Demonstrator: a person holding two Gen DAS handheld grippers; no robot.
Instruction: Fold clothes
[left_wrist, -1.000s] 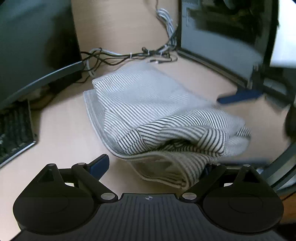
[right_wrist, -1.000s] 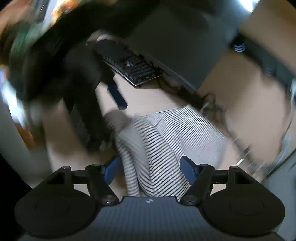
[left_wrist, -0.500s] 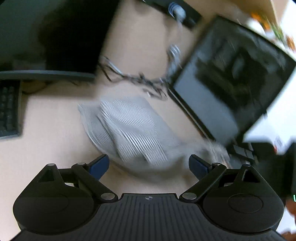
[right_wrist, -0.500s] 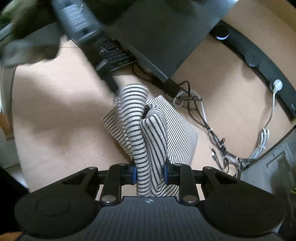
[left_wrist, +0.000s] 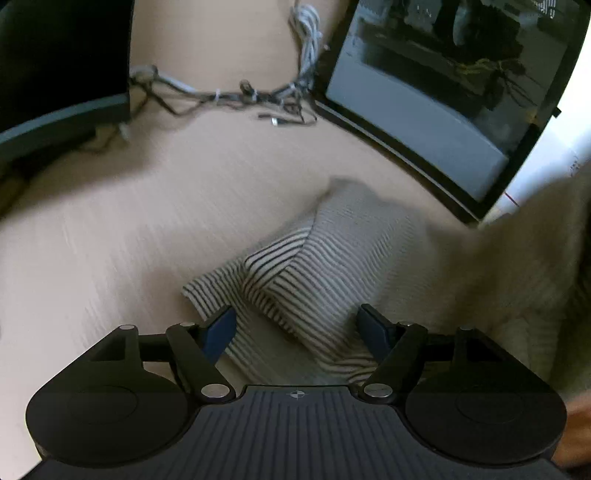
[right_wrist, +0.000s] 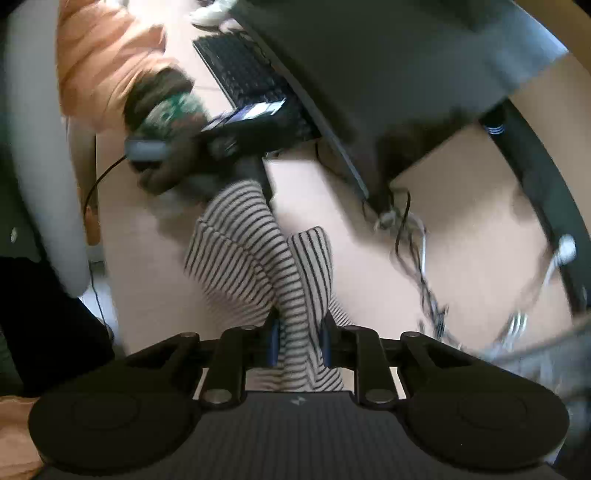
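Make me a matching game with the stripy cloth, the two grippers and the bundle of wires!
Things:
1. left gripper
2. right gripper
3. stripy cloth
4. bundle of wires

States:
A. pinched and hanging above the desk
B. lying loose on the desk between two dark screens
C. shut on a fold of fabric
D. jaws apart and closing, fabric between them

Pairs: 1-D, 2-C, 3-A, 4-B

The striped garment (left_wrist: 321, 273) is showing as soft knitted cloth, ribbed and matt, lying on a desk (left_wrist: 122, 236) of pale matt wood grain. The left gripper (left_wrist: 297, 326) is looking like matt black plastic with shiny metal rivets.
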